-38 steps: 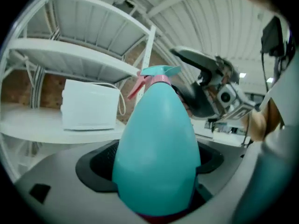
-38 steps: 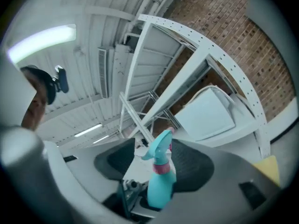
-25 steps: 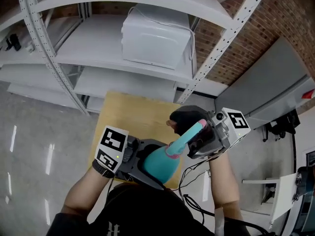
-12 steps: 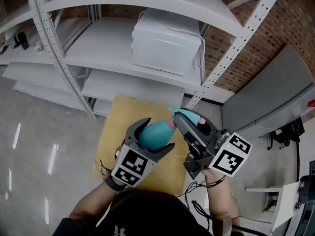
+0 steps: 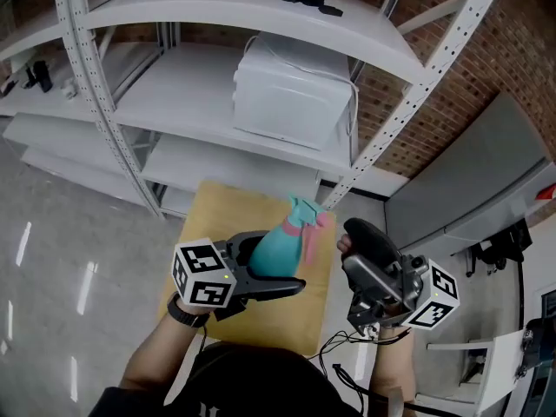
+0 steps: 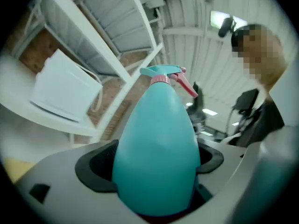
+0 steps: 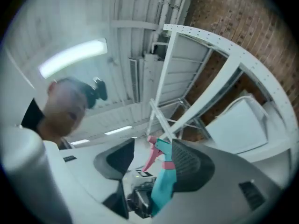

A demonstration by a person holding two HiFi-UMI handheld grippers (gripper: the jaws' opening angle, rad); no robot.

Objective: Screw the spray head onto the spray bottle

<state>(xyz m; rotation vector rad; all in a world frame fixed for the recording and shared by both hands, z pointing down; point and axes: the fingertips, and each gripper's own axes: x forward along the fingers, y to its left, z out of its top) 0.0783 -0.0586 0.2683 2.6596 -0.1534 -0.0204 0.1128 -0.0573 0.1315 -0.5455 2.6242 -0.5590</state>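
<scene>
A teal spray bottle (image 5: 276, 252) is held upright over the wooden table (image 5: 213, 211), with my left gripper (image 5: 280, 262) shut on its body. In the left gripper view the bottle (image 6: 156, 143) fills the space between the jaws of the left gripper (image 6: 156, 161). The teal spray head (image 5: 302, 208) with its pink trigger (image 5: 322, 225) sits on the neck above a pink collar (image 6: 160, 79). My right gripper (image 5: 352, 243) stands just right of the head, its jaws opening and pressing on nothing. In the right gripper view the spray head (image 7: 162, 149) shows beyond the right gripper (image 7: 152, 148).
A white box (image 5: 295, 89) sits on the white metal shelving (image 5: 182, 68) behind the table. A slanted perforated post (image 5: 417, 76) and a brick wall (image 5: 486, 50) are at the right, with a grey panel (image 5: 486, 163) below. Cables (image 5: 343, 350) hang near my right arm.
My right gripper has come off the spray head and drawn back to the right. The left gripper has turned and set the bottle more upright.
</scene>
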